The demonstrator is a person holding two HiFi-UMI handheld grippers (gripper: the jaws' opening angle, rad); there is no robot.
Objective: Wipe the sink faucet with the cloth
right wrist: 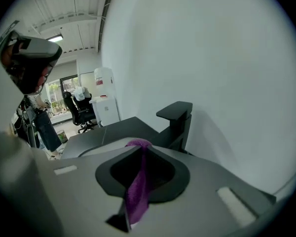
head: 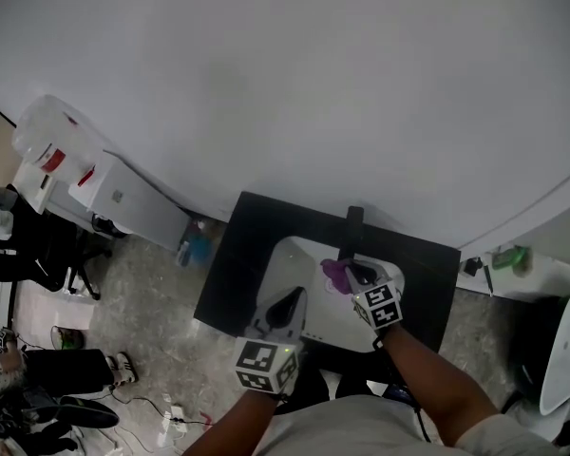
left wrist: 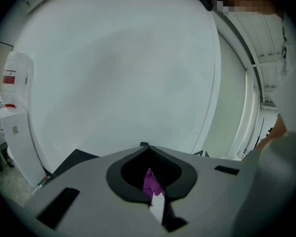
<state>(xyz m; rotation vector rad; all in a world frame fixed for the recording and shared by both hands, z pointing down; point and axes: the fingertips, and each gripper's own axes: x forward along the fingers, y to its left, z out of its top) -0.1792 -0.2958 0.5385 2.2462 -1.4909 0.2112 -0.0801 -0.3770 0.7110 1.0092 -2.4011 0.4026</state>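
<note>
Purple cloth (right wrist: pixel 135 194) in R gripper (right wrist: pixel 139 147).

Grey jaws, checkered marker cubes (head: pixel 265 365) (head: pixel 380 307), pale shirt (head: pixel 361 430)

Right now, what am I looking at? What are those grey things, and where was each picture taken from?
No robot: a person holds grey tongs in each hand. One picture comes from a camera on the person's head, looking down; the other two cameras ride on the tongs. Below is a black counter with a white sink and a black faucet. The right tongs are shut on a purple cloth near the faucet. The left tongs hover over the sink, jaws together, gripping nothing that I can see.
</note>
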